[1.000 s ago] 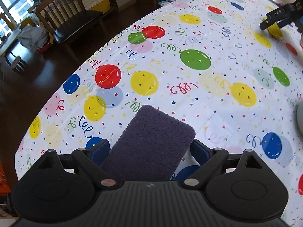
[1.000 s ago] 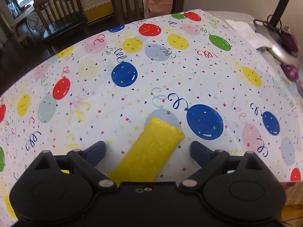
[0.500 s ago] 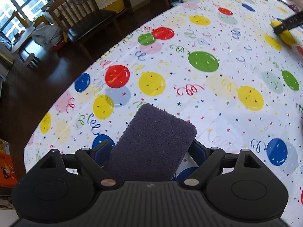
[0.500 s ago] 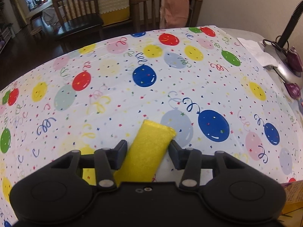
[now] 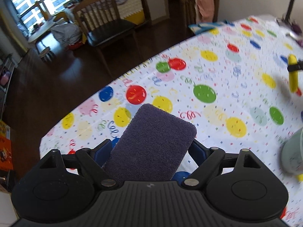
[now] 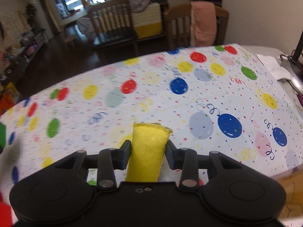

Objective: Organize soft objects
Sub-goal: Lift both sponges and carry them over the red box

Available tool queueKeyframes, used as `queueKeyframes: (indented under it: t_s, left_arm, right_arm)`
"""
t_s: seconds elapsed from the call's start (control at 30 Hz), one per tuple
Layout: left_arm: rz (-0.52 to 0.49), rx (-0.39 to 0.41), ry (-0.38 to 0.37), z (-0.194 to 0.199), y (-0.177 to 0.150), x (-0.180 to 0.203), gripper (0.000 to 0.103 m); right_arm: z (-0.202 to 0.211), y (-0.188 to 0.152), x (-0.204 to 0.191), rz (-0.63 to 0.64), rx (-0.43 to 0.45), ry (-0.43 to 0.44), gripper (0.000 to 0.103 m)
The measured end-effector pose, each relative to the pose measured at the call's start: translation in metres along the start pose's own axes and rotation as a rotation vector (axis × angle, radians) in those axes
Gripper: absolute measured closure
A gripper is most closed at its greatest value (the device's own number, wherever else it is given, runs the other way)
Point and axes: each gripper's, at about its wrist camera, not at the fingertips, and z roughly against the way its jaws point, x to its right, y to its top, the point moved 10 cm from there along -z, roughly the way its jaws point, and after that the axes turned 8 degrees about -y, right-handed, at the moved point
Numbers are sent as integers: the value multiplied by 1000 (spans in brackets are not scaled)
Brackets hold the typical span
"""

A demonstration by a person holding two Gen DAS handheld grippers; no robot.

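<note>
My left gripper (image 5: 150, 148) is shut on a dark purple sponge (image 5: 151, 141) and holds it above the balloon-print tablecloth (image 5: 217, 113). My right gripper (image 6: 148, 148) is shut on a yellow sponge (image 6: 148, 151), lifted off the tablecloth (image 6: 170, 104). The yellow sponge also shows at the far right of the left wrist view (image 5: 293, 75), pinched by the right gripper's black fingers.
A blurred grey-green cup (image 5: 293, 157) stands at the right edge of the left wrist view. Wooden chairs (image 6: 113, 26) stand beyond the table's far edge, one draped with a pink cloth (image 6: 203, 22). A lamp base and cables (image 6: 291, 66) sit at the table's right end.
My right gripper closed on the yellow sponge and lifted it off the table. My left gripper rose higher with the purple sponge still in it.
</note>
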Motion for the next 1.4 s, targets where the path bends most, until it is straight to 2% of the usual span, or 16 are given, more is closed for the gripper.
queueKeyframes:
  t_s: [0.3, 0.63, 1.03, 1.4]
  left_arm:
    - [109, 98, 18, 75, 5, 1, 16]
    - [185, 192, 53, 162, -16, 20, 16]
    - [228, 290, 119, 261, -65, 33, 16]
    - [299, 308, 131, 309, -128, 24, 16]
  right_arm:
    - [85, 0, -33, 40, 73, 140, 66]
    - [177, -19, -86, 144, 135, 266, 66]
    - [246, -52, -161, 250, 172, 394, 66]
    - [283, -88, -241, 358, 175, 488, 66]
